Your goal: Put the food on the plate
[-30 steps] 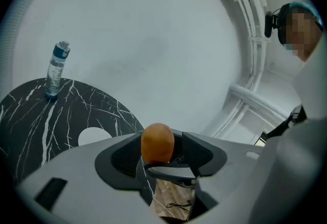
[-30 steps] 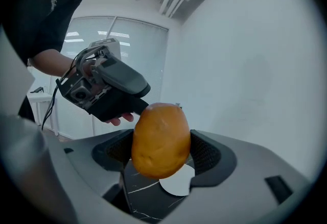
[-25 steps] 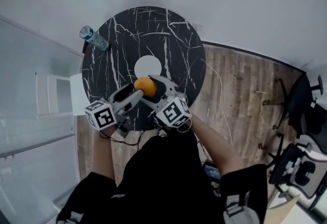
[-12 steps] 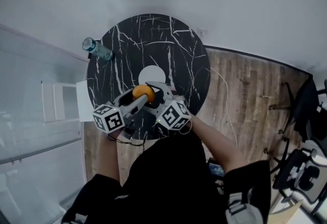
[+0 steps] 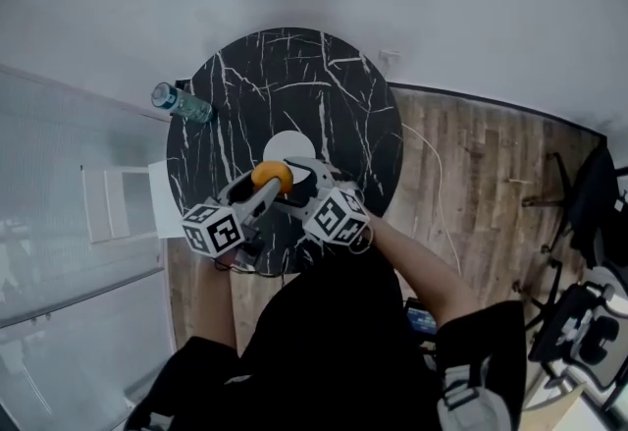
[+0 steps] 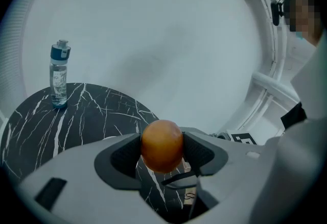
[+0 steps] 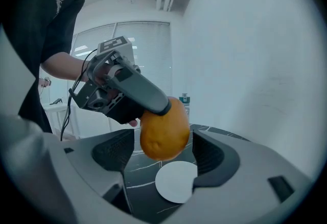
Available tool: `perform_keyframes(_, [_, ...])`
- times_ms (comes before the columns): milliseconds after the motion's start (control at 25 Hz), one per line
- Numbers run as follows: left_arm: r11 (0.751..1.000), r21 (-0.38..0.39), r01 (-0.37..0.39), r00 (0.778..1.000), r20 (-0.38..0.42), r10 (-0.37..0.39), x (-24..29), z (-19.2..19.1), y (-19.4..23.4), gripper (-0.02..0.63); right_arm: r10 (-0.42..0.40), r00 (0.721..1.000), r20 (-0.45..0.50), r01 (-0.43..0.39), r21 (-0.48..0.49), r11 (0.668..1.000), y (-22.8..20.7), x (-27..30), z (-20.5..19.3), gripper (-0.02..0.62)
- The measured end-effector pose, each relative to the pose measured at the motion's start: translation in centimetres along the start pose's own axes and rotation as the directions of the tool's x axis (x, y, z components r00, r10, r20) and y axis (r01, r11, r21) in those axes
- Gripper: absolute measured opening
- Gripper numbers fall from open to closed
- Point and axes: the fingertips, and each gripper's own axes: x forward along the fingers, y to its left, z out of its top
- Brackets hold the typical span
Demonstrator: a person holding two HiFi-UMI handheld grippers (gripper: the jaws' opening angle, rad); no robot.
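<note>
Gripping the round orange food item [image 6: 162,145], its jaws having just been closing, the left claw [image 6: 162,152] holds it above the black marbled surface [image 5: 324,76] near the small white round plate [image 5: 289,144], the right claw [image 7: 162,155] released around it; placement likely needs lowering onto the plate.

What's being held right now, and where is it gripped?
The left gripper holds the orange food by its two sides; its jaws have just been closing on it. The right gripper is open around it.
</note>
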Motion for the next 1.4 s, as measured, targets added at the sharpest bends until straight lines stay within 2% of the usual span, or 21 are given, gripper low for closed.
perform_keyframes(120, [0.999, 0.013, -0.048, 0.999, 0.010, 0.048, 0.7, 0.3, 1.1, 0.259, 0.005, 1.000, -0.026, -0.004, 0.033, 0.999, -1.1, -0.7, -1.7, 0.331])
perform_keyframes(240, [0.993, 0.062, -0.101, 0.995, 0.001, 0.101, 1.5, 0.1, 1.9, 0.259, 0.013, 0.999, -0.048, -0.010, 0.061, 0.998, -2.1, -1.0, -3.4, 0.328])
perform_keyframes(280, [0.990, 0.077, -0.119, 0.993, 0.001, 0.119, 1.8, 0.0, 2.1, 0.259, 0.012, 0.998, -0.057, -0.008, 0.065, 0.998, -2.5, -1.1, -4.0, 0.308])
perform_keyframes(400, [0.977, 0.127, -0.173, 0.985, 0.007, 0.174, 2.5, -0.1, 2.6, 0.259, -0.016, 0.997, -0.074, 0.022, 0.074, 0.997, -3.7, -1.5, -5.0, 0.187])
perform_keyframes(520, [0.956, 0.191, -0.221, 0.975, 0.010, 0.223, 3.3, 0.1, 3.2, 0.259, -0.089, 0.992, -0.086, 0.095, 0.073, 0.993, -5.6, -2.0, -5.9, 0.045])
perform_keyframes(600, [0.937, 0.239, -0.256, 0.965, 0.004, 0.262, 3.9, -0.1, 3.7, 0.259, -0.117, 0.989, -0.091, 0.125, 0.096, 0.987, -6.8, -2.2, -6.4, 0.017])
perform_keyframes(840, [0.855, 0.409, -0.318, 0.931, -0.038, 0.364, 5.8, -1.9, 5.3, 0.259, -0.133, 0.982, -0.137, 0.156, 0.168, 0.973, -8.8, -2.6, -8.4, 0.014])
perform_keyframes(1040, [0.799, 0.486, -0.353, 0.898, -0.063, 0.435, 7.5, -3.4, 7.2, 0.259, -0.113, 0.979, -0.170, 0.151, 0.230, 0.961, -9.7, -2.4, -10.2, 0.006])
perform_keyframes(1160, [0.757, 0.542, -0.364, 0.881, -0.064, 0.469, 8.3, -3.8, 8.0, 0.259, -0.117, 0.978, -0.170, 0.155, 0.234, 0.960, -10.0, -2.3, -10.6, 0.002])
perform_keyframes(1240, [0.721, 0.591, -0.362, 0.869, -0.066, 0.491, 8.8, -4.2, 8.5, 0.259, -0.117, 0.979, -0.168, 0.156, 0.243, 0.957, -10.1, -2.1, -10.8, 0.000])
perform_keyframes(1400, [0.624, 0.713, -0.319, 0.849, -0.078, 0.523, 9.8, -5.5, 8.9, 0.259, -0.108, 0.979, -0.172, 0.151, 0.259, 0.954, -9.9, -1.9, -11.3, 0.000])
